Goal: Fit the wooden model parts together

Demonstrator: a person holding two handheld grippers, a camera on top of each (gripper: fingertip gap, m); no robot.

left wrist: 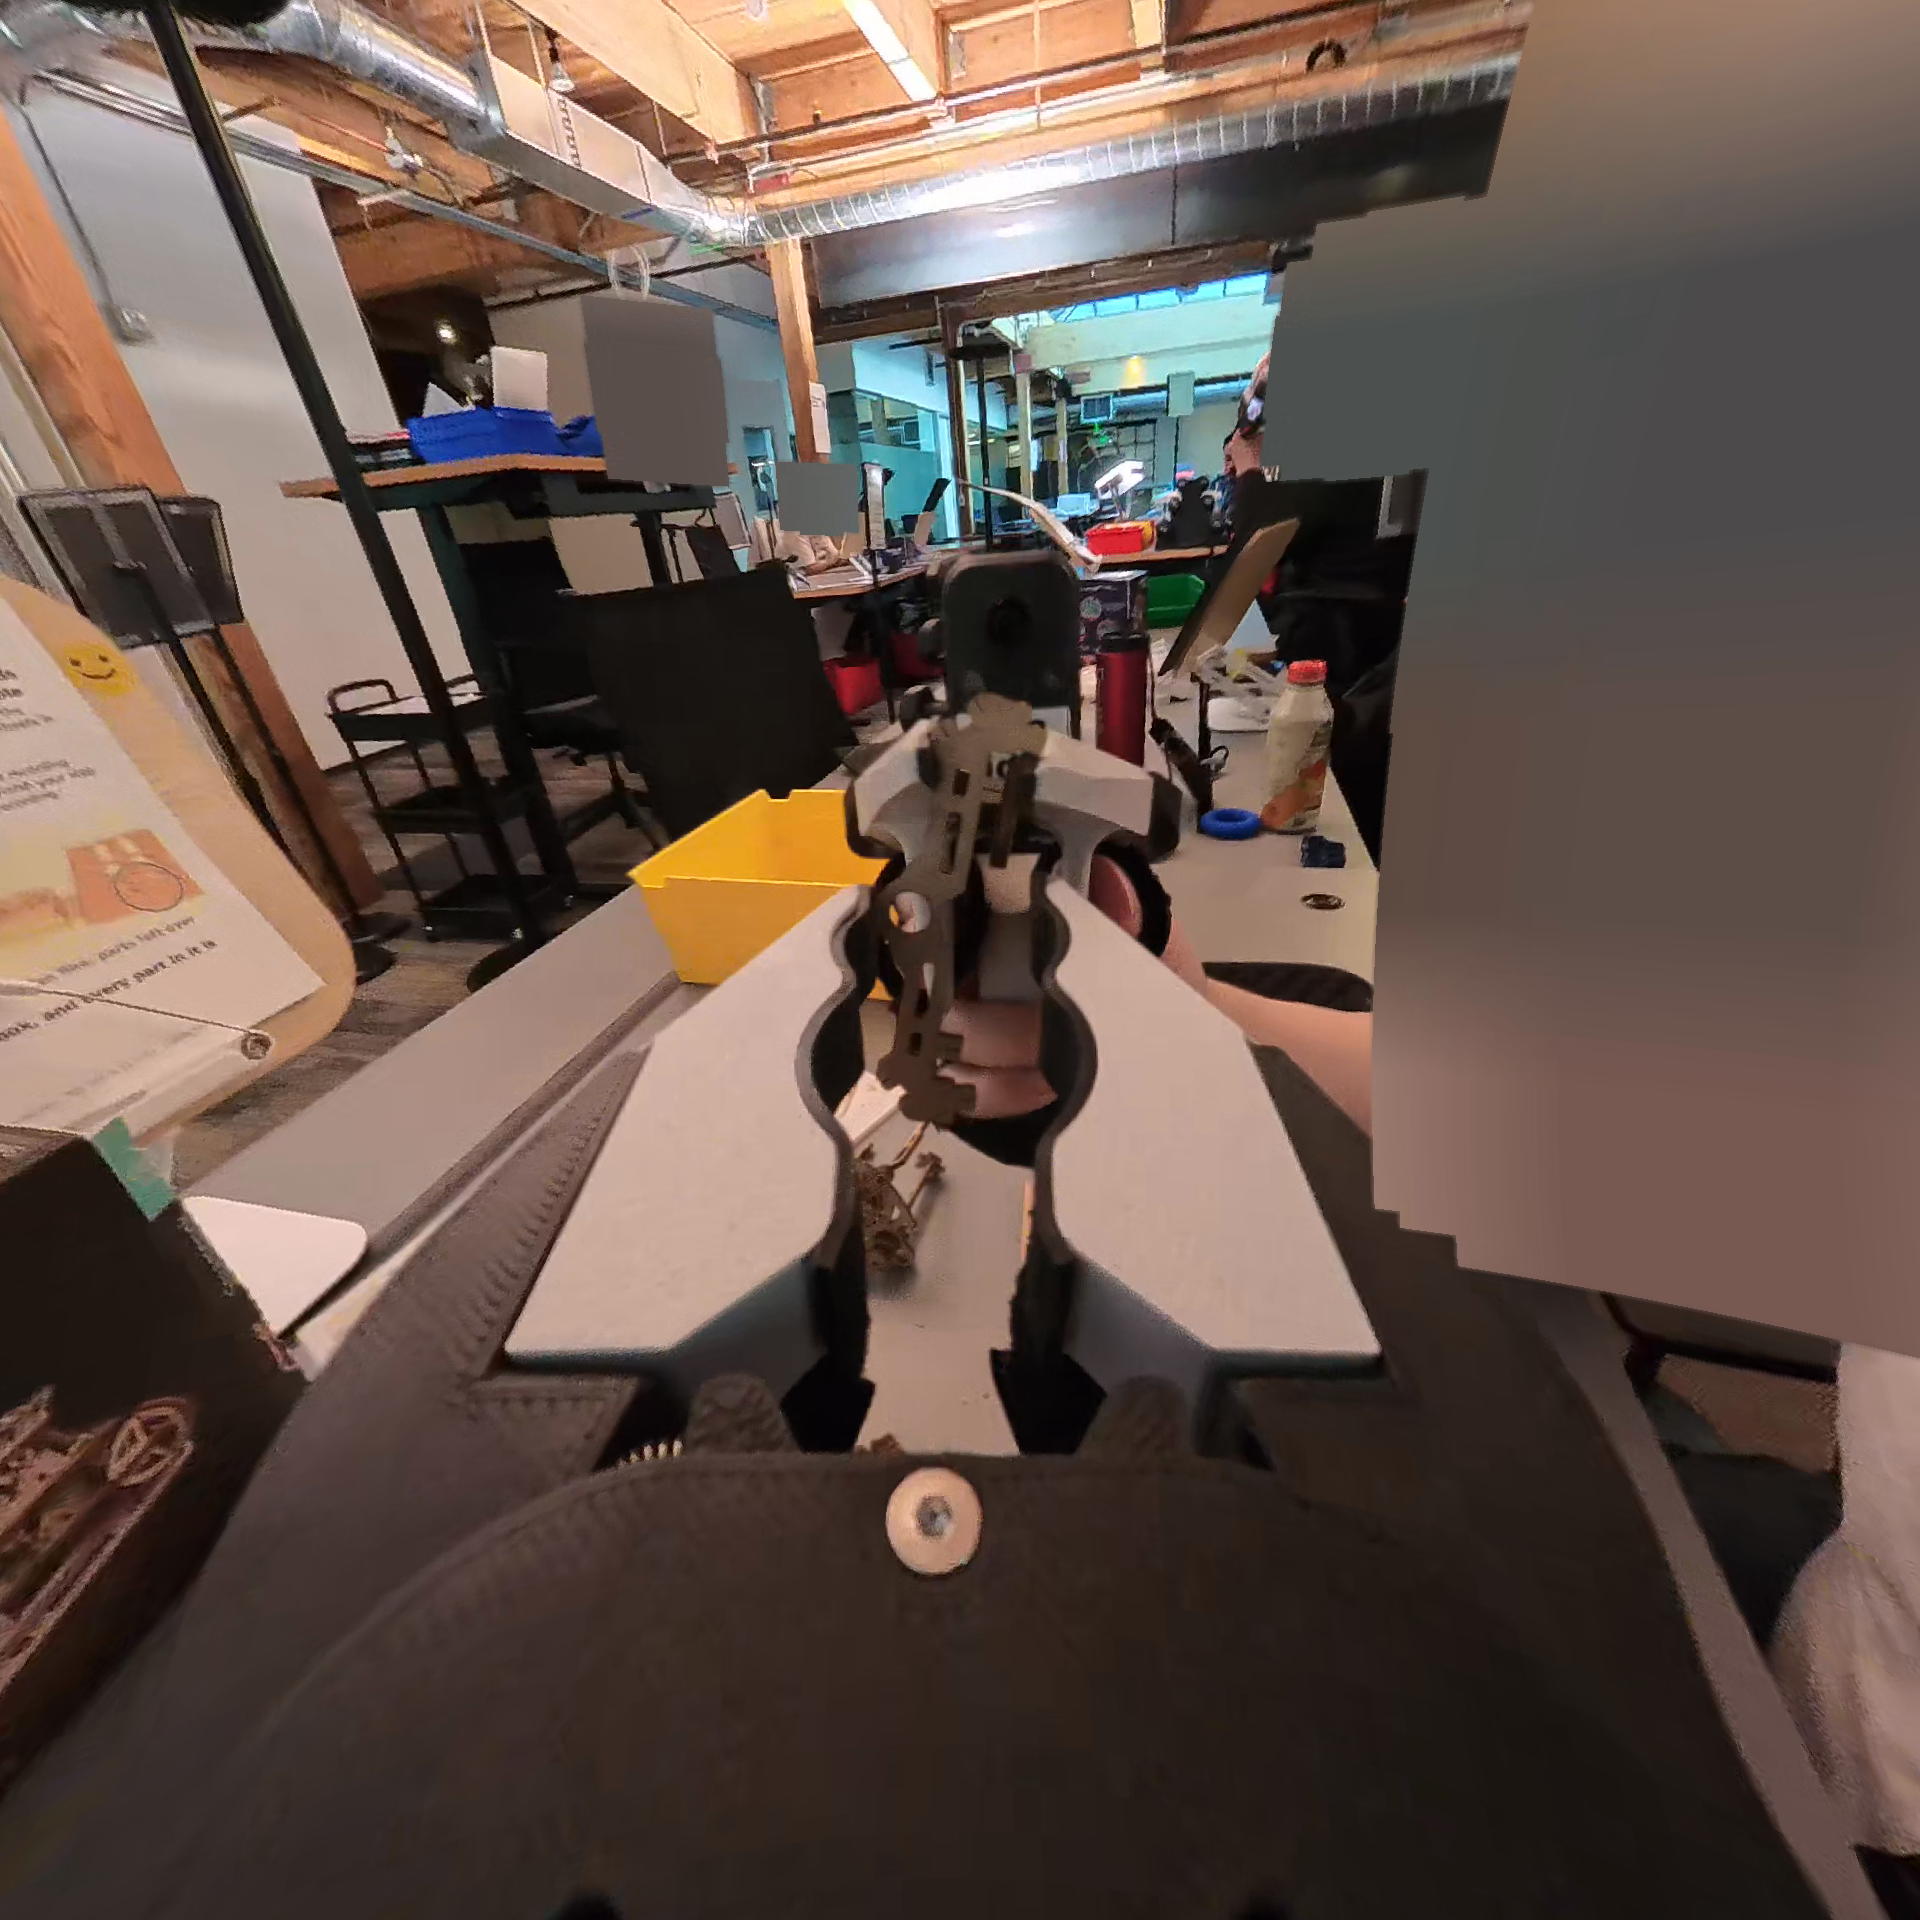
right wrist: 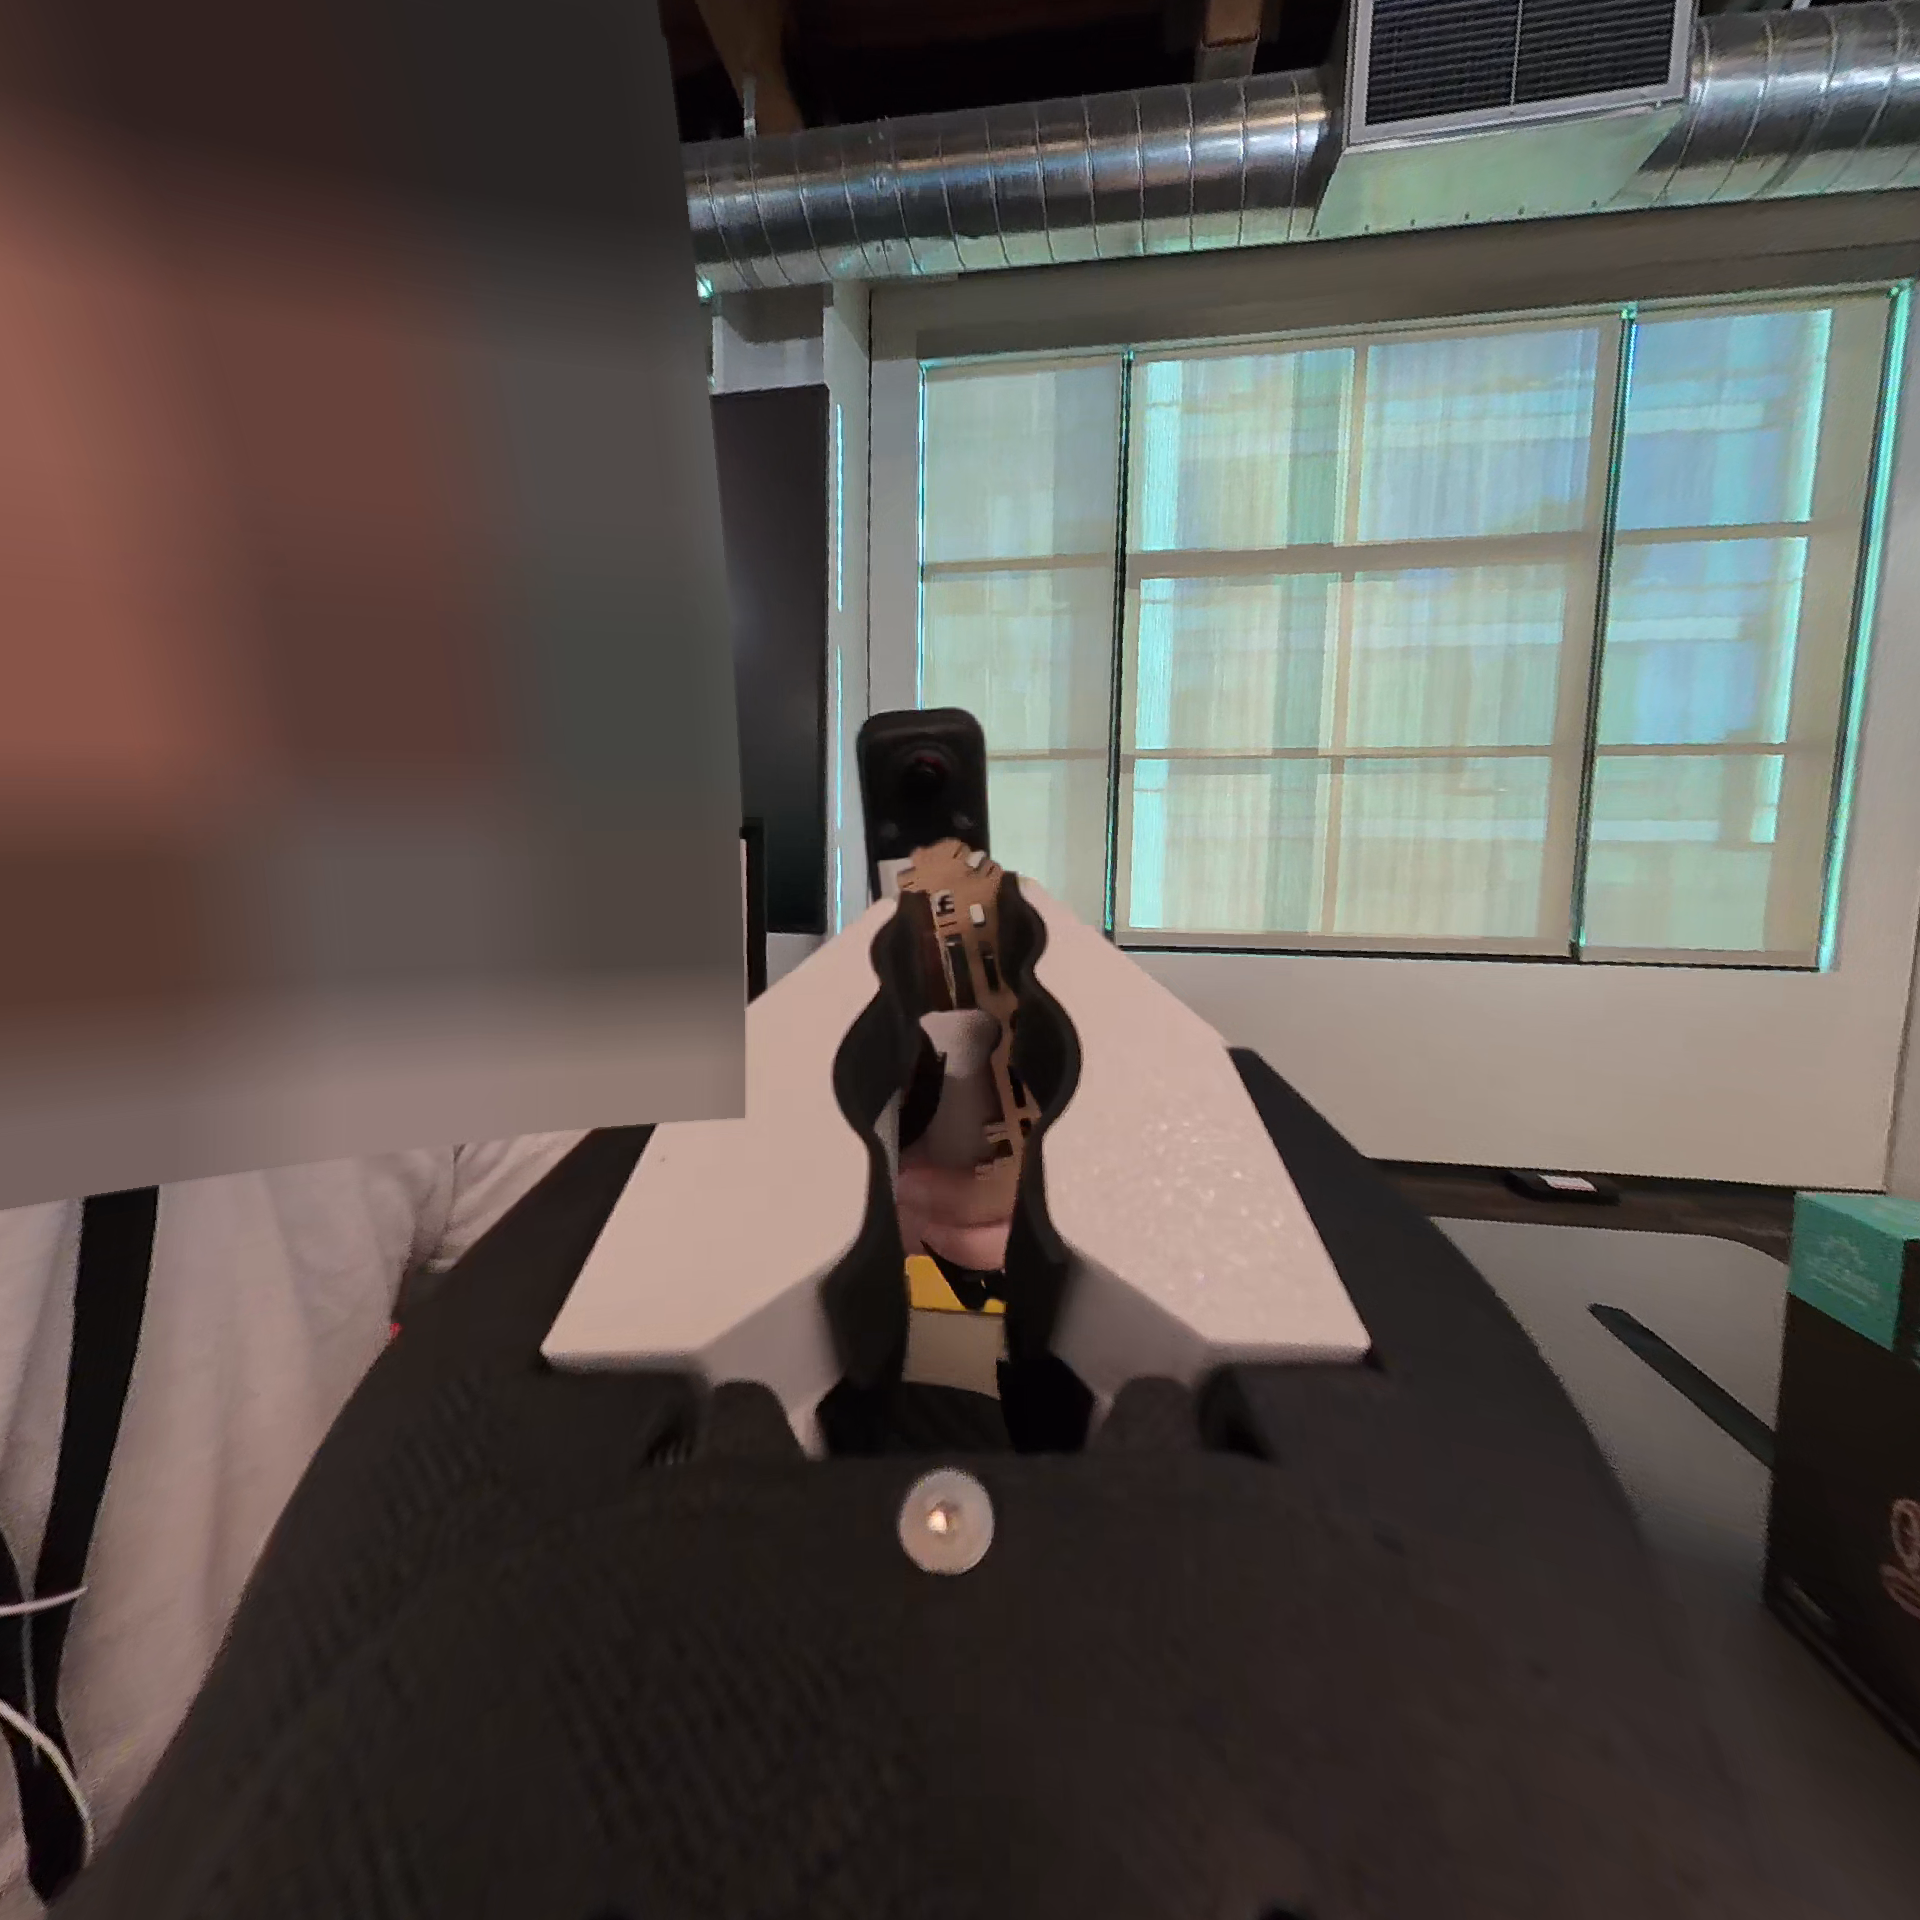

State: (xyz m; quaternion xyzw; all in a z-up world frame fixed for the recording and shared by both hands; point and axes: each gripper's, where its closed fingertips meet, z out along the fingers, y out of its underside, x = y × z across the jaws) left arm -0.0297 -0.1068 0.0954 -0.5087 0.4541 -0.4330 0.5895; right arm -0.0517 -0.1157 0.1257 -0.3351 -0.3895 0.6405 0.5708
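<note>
yellow bin (left wrist: 748, 894) | red flask (left wrist: 1120, 696) | blue ring (left wrist: 1229, 823) | teal-topped box (right wrist: 1860, 1273)

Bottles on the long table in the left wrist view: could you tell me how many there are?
2: a dark red bottle behind the right gripper, and a white bottle with a red cap farther right. Others may be hidden behind the blurred patch.

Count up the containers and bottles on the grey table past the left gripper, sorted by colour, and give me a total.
Yellow: 1, the open yellow plastic bin
Dark red: 1, the tall dark red metal bottle
White: 1, the white plastic drink bottle with a red cap
Total: 3 on the grey table
</note>
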